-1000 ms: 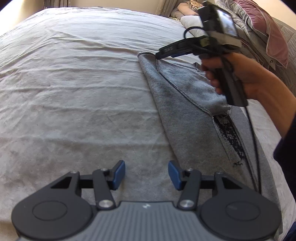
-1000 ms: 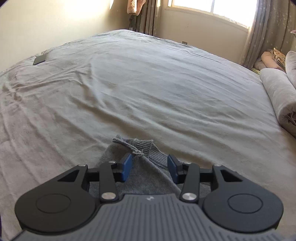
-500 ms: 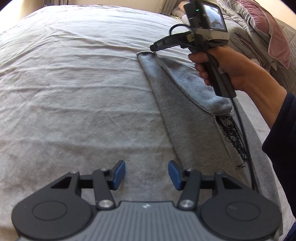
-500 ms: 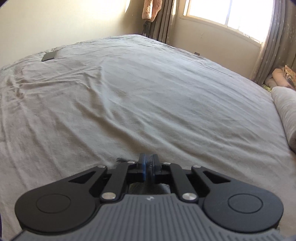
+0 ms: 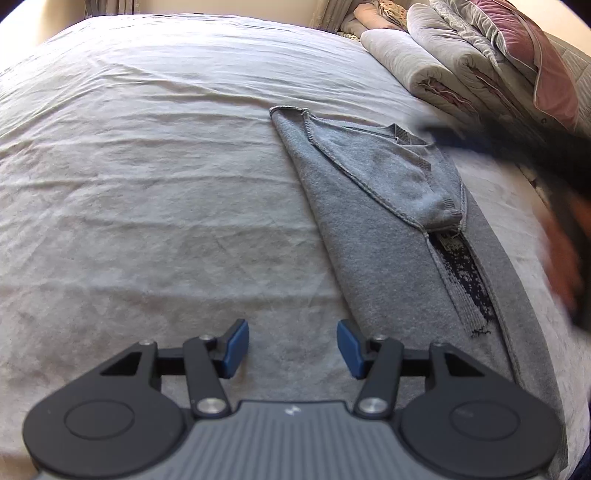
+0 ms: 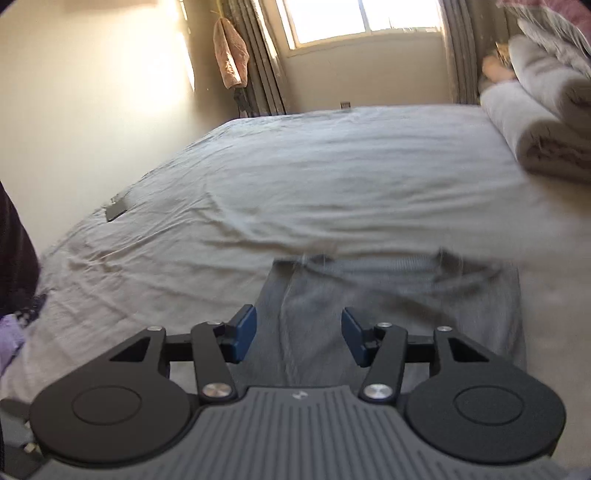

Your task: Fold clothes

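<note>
A grey sweater (image 5: 373, 221) lies folded lengthwise on the bed sheet (image 5: 147, 184), with a sleeve laid back over its body and a dark patterned strip showing near the hem. My left gripper (image 5: 292, 347) is open and empty, just above the sheet beside the sweater's near left edge. My right gripper (image 6: 298, 334) is open and empty above the sweater (image 6: 406, 295). In the left wrist view it shows only as a dark blur (image 5: 517, 147) at the right, with the hand that holds it.
Rolled blankets and pillows (image 5: 461, 62) are stacked along the bed's right side, also in the right wrist view (image 6: 535, 122). A dark flat object (image 6: 116, 210) lies near the bed's far left edge. A window and curtains (image 6: 362, 22) stand beyond the bed.
My right gripper was shut on the sweater's far corner half a second ago; it has let go, opened and pulled back fast to the right. The left gripper stayed open and nearly still.
</note>
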The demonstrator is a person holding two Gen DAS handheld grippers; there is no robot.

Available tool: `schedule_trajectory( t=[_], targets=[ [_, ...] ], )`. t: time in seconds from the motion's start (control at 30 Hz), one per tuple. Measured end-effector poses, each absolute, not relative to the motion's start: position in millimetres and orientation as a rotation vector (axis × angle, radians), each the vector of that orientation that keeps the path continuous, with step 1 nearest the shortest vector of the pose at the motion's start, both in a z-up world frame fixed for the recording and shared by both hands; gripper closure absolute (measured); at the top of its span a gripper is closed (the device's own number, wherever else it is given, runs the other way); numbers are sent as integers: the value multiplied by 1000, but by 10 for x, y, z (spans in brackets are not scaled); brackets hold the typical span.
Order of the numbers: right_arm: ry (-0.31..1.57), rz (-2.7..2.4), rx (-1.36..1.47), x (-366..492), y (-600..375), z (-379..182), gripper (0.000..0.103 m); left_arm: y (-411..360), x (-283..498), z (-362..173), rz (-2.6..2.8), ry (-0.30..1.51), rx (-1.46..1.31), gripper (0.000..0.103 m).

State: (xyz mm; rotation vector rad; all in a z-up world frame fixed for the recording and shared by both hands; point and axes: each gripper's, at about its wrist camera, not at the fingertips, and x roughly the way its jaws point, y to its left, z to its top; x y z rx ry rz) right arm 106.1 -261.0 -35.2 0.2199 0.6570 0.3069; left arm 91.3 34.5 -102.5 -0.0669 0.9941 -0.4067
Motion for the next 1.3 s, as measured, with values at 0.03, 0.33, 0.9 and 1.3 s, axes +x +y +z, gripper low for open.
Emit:
schedule_trajectory(
  t=[0.03,0.33,0.9,1.3],
  targets=[
    [672,295,298,782,-2693,-409,48,330,898,-1015,-410,987,-66,49],
    [746,401,452,-900,-2632,-873,48,193,679,-938,-435,939,-25,49],
    [710,413,384,-545,-2665,-765,47,331,588,-927,-399,923,-1,49],
    [789,573,361,179,-2672,-1123,47,300,642,-978,-400,944,-5,48]
  ],
)
